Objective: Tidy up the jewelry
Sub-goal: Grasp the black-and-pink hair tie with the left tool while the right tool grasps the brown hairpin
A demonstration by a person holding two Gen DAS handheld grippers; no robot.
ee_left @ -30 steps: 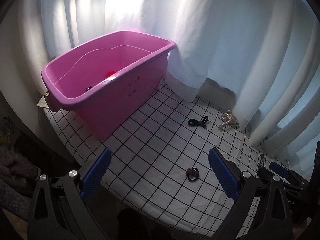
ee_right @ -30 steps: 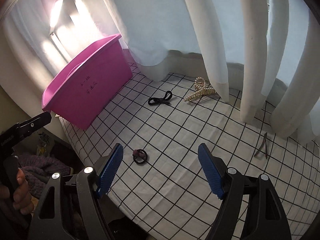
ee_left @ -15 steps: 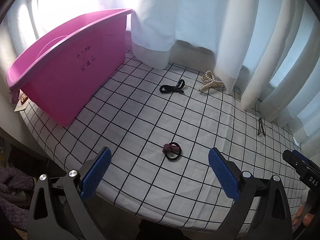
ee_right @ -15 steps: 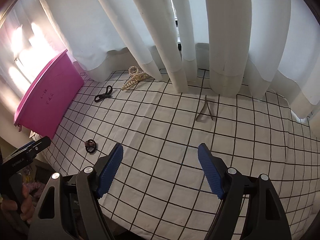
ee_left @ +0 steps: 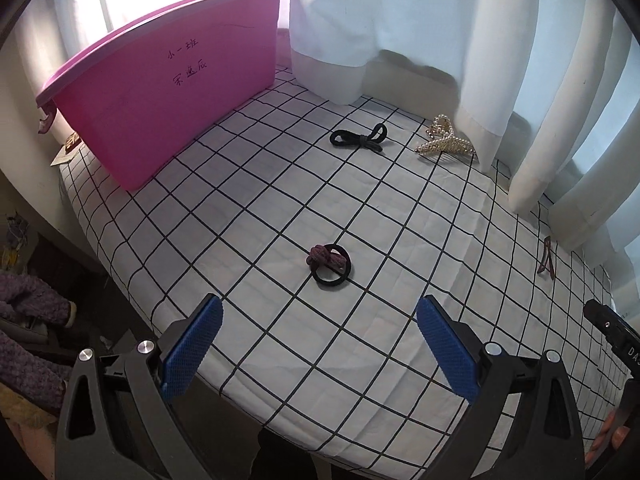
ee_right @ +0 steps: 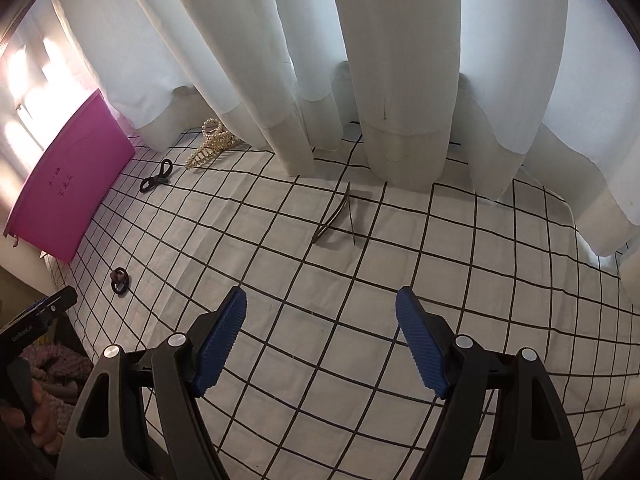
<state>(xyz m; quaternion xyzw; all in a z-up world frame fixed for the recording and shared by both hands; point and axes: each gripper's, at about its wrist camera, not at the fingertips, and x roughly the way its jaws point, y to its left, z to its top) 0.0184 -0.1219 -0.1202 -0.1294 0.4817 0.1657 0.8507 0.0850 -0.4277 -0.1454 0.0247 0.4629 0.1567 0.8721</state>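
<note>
A black hair tie with a maroon knot (ee_left: 330,265) lies on the checked cloth just ahead of my open, empty left gripper (ee_left: 320,344); it also shows in the right wrist view (ee_right: 119,279). A black bow tie band (ee_left: 359,139) (ee_right: 156,177) and a pearl claw clip (ee_left: 443,141) (ee_right: 212,143) lie further back near the curtain. A thin dark hair clip (ee_right: 339,216) (ee_left: 546,259) lies ahead of my open, empty right gripper (ee_right: 320,344). The pink bin (ee_left: 168,76) (ee_right: 68,184) stands at the far left.
White curtains (ee_right: 400,60) hang along the back and rest on the cloth. The table's front edge (ee_left: 240,384) drops off close to both grippers. Purple fabric (ee_left: 24,336) lies below on the left.
My left gripper has swung right, away from the bin's inside, and closed in on the knotted hair tie. My right gripper has swung right and now faces the thin hair clip.
</note>
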